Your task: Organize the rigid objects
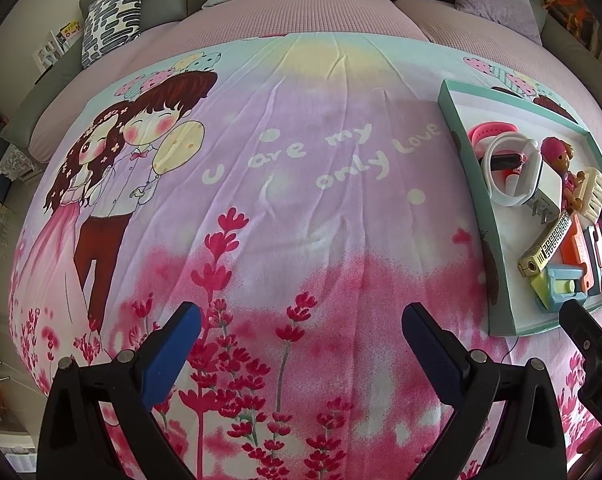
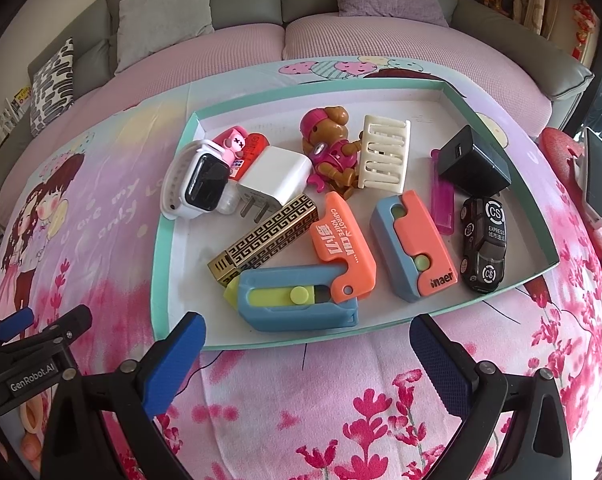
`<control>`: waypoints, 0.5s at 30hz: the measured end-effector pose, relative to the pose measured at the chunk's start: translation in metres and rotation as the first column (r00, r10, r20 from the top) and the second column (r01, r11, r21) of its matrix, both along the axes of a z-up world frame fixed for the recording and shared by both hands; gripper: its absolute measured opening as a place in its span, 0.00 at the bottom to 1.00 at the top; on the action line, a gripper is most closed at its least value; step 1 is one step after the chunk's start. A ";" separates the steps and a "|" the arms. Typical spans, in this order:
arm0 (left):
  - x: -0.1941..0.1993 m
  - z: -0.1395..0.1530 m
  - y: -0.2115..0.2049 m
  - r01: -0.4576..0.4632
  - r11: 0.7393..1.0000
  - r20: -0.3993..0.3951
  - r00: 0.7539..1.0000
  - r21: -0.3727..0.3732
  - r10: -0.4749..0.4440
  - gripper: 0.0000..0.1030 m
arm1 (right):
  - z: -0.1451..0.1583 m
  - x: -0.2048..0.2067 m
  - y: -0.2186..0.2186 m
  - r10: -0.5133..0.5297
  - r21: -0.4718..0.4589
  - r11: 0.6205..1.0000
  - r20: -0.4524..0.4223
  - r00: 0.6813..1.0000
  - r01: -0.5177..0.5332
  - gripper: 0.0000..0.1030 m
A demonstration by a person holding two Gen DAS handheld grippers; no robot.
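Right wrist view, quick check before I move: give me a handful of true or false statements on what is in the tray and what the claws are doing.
1. The right claw is open and holds nothing. True.
2. The black toy car lies outside the tray, on the blanket. False: it lies inside, near the tray's right wall.
3. The orange carrot knife overlaps the blue cutter. True.
4. The white smartwatch sits at the tray's right end. False: it sits at the left end, beside the white charger.
5. The left claw is shut on the gold lighter. False: it is open over bare blanket, and the lighter lies in the tray.
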State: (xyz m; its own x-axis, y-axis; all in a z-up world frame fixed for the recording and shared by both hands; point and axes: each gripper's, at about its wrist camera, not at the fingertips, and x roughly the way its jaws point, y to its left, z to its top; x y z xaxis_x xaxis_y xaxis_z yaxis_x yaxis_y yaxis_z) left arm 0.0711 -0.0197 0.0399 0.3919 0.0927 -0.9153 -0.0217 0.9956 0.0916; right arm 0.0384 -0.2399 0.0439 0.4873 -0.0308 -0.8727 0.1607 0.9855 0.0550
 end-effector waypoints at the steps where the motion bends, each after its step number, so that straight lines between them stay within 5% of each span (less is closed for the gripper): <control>1: 0.000 0.000 0.000 0.000 1.000 -0.001 1.000 -0.001 0.000 0.98 | 0.000 0.000 0.000 0.000 0.000 1.000 -0.001 1.000 0.000 1.00; 15: 0.001 -0.003 0.003 -0.006 1.000 -0.012 1.000 -0.013 0.006 0.98 | 0.000 0.000 0.001 0.000 0.000 1.000 -0.002 1.000 0.000 1.00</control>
State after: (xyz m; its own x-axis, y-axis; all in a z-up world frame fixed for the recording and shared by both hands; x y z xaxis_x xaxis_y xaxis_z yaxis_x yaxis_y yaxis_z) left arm 0.0722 -0.0164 0.0365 0.3806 0.0835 -0.9210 -0.0267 0.9965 0.0793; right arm 0.0384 -0.2393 0.0439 0.4860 -0.0309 -0.8734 0.1603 0.9856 0.0544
